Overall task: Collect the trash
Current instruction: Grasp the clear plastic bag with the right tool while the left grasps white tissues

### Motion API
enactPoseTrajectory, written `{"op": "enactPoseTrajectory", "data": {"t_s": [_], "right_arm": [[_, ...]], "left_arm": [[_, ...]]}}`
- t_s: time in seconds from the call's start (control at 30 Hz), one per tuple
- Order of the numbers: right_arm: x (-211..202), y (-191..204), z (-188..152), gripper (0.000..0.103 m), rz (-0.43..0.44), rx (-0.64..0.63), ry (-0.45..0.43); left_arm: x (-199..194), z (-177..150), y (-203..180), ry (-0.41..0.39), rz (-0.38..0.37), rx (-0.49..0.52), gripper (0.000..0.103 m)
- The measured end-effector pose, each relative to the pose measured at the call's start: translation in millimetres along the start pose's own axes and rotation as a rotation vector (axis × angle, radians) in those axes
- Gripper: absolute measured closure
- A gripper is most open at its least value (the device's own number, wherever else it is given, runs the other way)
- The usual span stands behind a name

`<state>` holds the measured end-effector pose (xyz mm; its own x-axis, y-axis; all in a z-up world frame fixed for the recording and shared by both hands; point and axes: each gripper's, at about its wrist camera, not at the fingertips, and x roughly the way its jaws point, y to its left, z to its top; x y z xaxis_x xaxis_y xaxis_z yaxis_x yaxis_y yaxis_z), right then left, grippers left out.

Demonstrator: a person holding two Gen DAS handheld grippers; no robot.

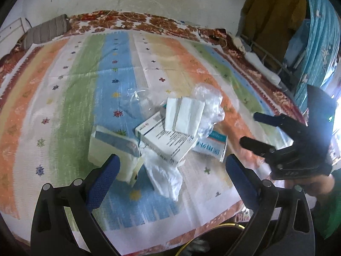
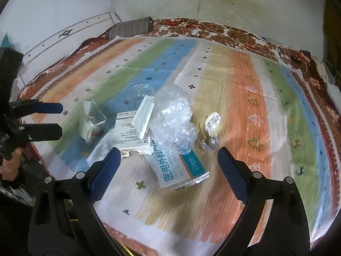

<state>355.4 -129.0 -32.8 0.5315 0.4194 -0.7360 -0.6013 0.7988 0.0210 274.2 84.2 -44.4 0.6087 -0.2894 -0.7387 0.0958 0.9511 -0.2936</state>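
Observation:
A pile of trash lies mid-bed: a white printed box [image 1: 166,143], folded white paper [image 1: 184,117], a crumpled clear plastic bag [image 1: 210,100], a blue-and-white packet [image 1: 211,144] and an open white box with tissue [image 1: 110,147]. My left gripper [image 1: 172,160] hovers open just short of the pile, with nothing between its fingers. My right gripper [image 2: 168,152] is open too, over the blue-and-white packet [image 2: 177,168], below the clear bag [image 2: 172,115]. A yellowish wrapper [image 2: 212,123] lies to the right. Each gripper shows in the other's view: the right gripper [image 1: 248,128] and the left gripper [image 2: 61,119].
The colourful striped sheet [image 2: 240,89] covers a bed against a stained wall. A striped pillow [image 1: 46,31] lies at the far corner by a white headboard [image 2: 64,36]. Clothes [image 1: 275,10] and a blue curtain [image 1: 319,42] hang at the right. A clear lid [image 2: 141,91] lies behind the pile.

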Motion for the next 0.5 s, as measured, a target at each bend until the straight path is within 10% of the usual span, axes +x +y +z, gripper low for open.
{"op": "enactPoseTrajectory", "data": {"t_s": [0.5], "right_arm": [[44.6, -6.3, 13.4, 0.03, 0.01, -0.12, -0.008]], "left_arm": [[49.5, 18.0, 9.6, 0.032, -0.072, -0.048, 0.006]]}}
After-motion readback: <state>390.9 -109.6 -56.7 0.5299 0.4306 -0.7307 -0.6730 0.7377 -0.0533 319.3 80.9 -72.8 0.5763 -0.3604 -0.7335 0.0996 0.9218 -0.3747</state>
